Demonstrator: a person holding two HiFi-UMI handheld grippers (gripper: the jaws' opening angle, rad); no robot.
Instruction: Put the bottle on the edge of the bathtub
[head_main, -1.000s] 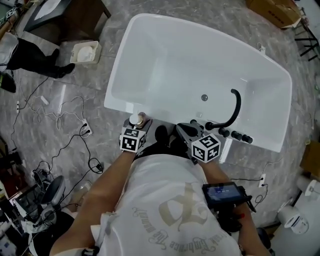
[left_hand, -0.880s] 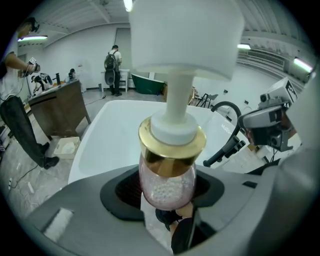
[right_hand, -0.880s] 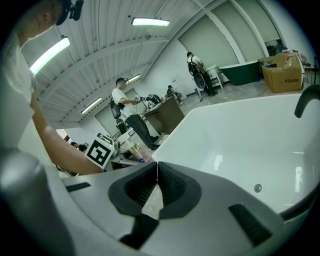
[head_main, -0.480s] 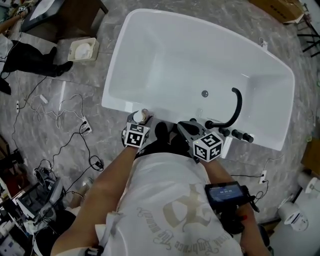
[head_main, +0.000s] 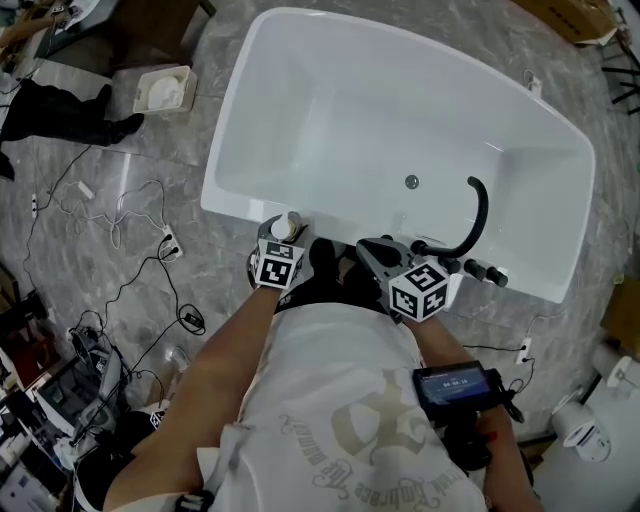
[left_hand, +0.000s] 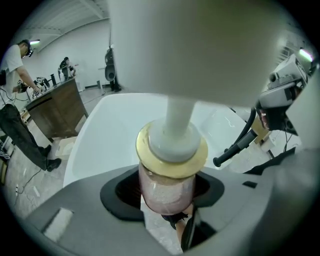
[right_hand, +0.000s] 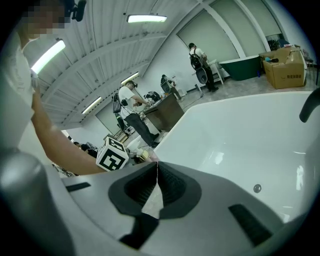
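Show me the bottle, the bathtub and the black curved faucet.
bottle (left_hand: 172, 161), left gripper view, on its gold collar.
bathtub (head_main: 400, 110), head view, on its bare inner floor.
black curved faucet (head_main: 482, 212), head view, on its arched neck.

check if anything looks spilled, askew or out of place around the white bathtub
Nothing looks spilled or damaged. The clear pinkish pump bottle with a gold collar is clamped in the left gripper at the white bathtub's near rim. Only loose cables sprawl across the grey floor.
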